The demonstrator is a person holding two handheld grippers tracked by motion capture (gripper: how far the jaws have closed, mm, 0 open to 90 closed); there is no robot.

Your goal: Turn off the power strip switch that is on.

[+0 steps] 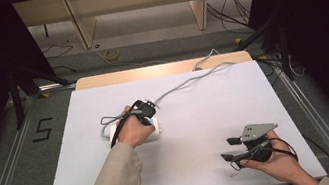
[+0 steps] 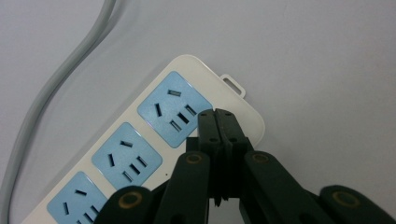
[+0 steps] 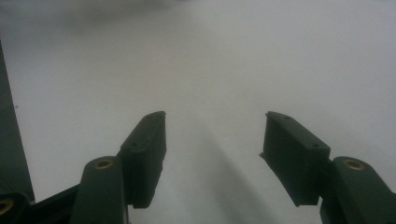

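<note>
A black "5" (image 1: 43, 129) marks the floor left of the worktop (image 1: 197, 117). The white strip (image 2: 154, 140), blue sockets, lies mid-worktop; left gripper (image 2: 218, 116) clenched above it, right gripper (image 3: 212, 135) released, well apart.

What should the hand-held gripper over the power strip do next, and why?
Probably press straight down on the power strip. The left hand-held gripper is shut, with its tips together over the strip's end beside the last blue socket. They may be aiming at a switch there, but none can be made out. The right hand-held gripper is open over bare table, so it seems idle.
</note>
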